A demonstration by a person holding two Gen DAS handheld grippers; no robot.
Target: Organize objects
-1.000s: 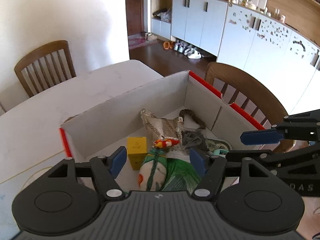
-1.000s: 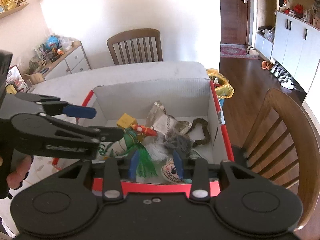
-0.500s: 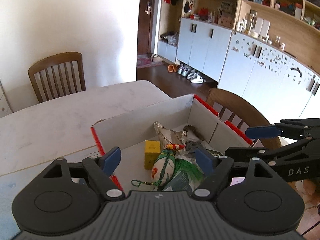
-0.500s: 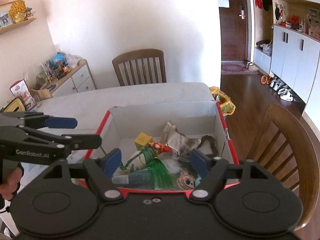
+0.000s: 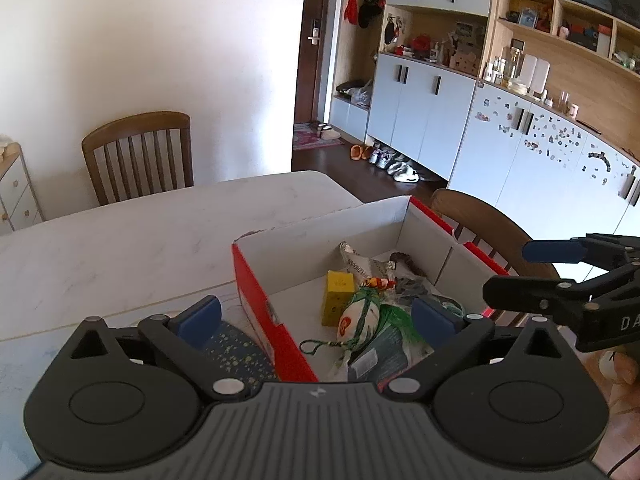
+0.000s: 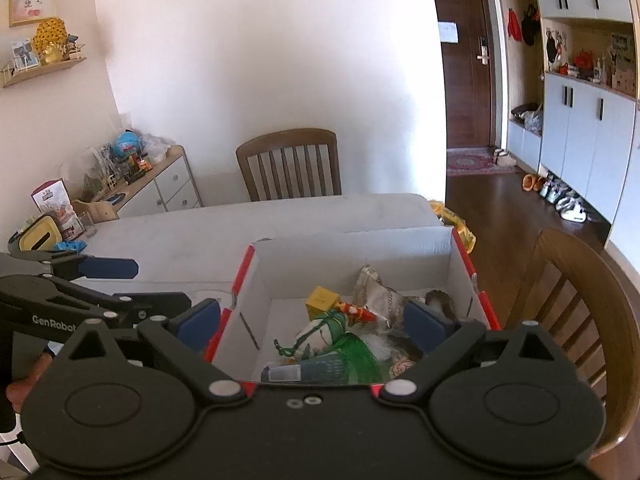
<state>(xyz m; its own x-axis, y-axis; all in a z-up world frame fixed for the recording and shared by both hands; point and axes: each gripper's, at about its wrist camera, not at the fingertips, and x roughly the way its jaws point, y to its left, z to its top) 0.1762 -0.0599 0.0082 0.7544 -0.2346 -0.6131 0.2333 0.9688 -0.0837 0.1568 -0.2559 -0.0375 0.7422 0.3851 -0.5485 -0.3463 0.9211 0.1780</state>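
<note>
a pale, marbled worktop [image 5: 132, 248] carries an open cardboard box [image 5: 320, 232] with red outer sides near its right edge. just left of the box lies a dark blue speckled mat [image 5: 236, 350]. at the far left stand a yellow container [image 6: 40, 234] and a glass [image 6: 90, 226].

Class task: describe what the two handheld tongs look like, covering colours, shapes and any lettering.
Both tongs, left and right, are matte black with round pivot discs, silver screws and blue finger pads. Seen side-on, the left reads "GenRobot", the right "DA".
</note>
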